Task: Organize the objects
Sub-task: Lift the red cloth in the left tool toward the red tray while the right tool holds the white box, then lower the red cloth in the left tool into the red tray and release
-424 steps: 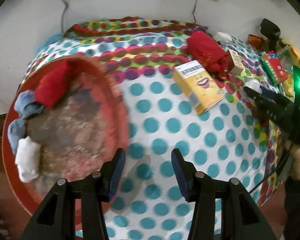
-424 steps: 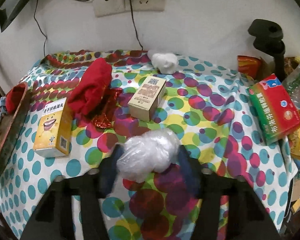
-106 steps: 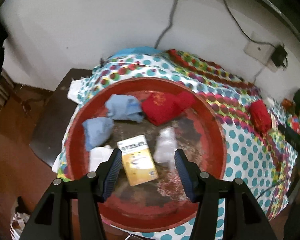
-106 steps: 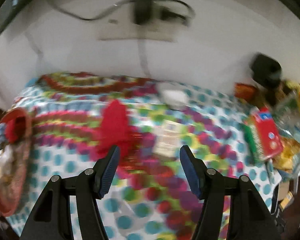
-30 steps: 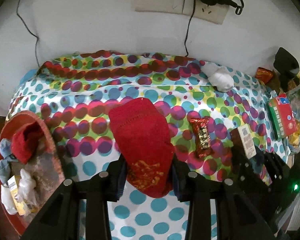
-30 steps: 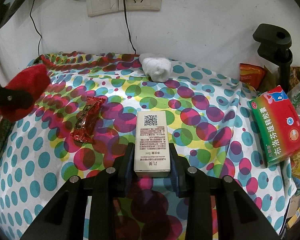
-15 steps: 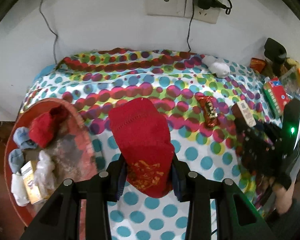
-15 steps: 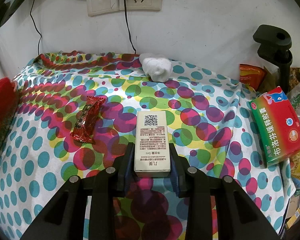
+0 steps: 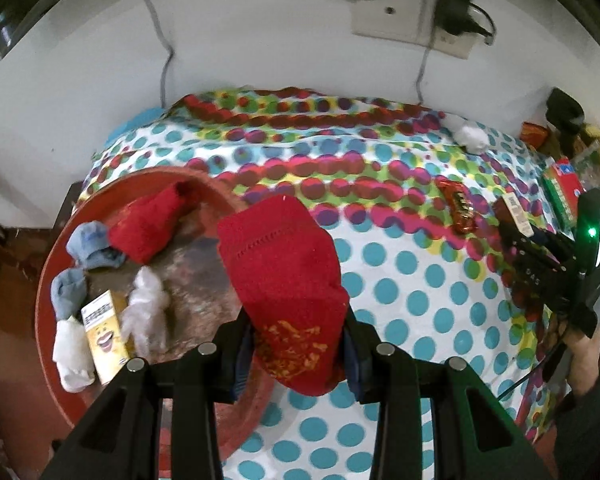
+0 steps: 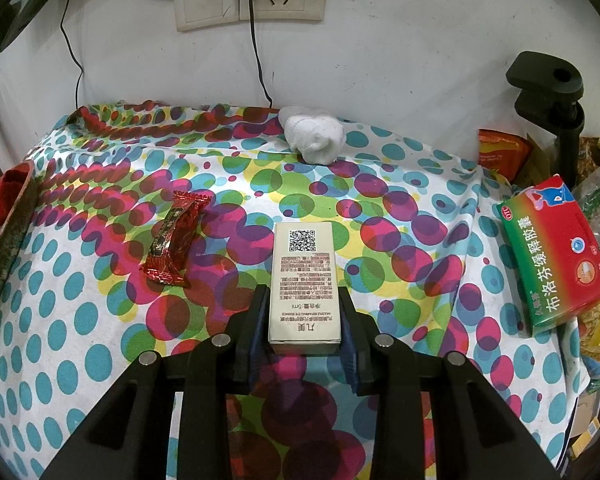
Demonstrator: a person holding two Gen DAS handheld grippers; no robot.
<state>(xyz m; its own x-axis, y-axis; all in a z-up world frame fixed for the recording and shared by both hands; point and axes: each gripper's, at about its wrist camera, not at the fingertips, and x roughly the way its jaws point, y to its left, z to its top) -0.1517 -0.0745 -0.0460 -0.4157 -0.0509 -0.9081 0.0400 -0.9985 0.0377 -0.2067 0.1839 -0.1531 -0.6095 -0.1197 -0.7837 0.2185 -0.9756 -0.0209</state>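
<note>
My left gripper (image 9: 296, 344) is shut on a red sock (image 9: 284, 272) and holds it above the right rim of the round red tray (image 9: 46, 300). The tray holds another red sock (image 9: 148, 224), blue socks (image 9: 90, 240), a white sock (image 9: 70, 354), a yellow box (image 9: 104, 332) and a plastic wad (image 9: 146, 312). My right gripper (image 10: 302, 320) is shut on a beige box (image 10: 303, 284) that rests on the dotted cloth; it also shows in the left wrist view (image 9: 516, 216).
A red candy wrapper (image 10: 174, 238) lies left of the beige box. A white sock ball (image 10: 314, 138) sits by the wall. A red-green medicine box (image 10: 556, 252), snack bags (image 10: 500, 152) and a black clamp stand (image 10: 548, 84) crowd the right edge. Cables hang from wall sockets (image 10: 248, 0).
My left gripper has carried the red sock leftward toward the tray, which now fills more of its view. My right gripper stays shut on the beige box, unmoved.
</note>
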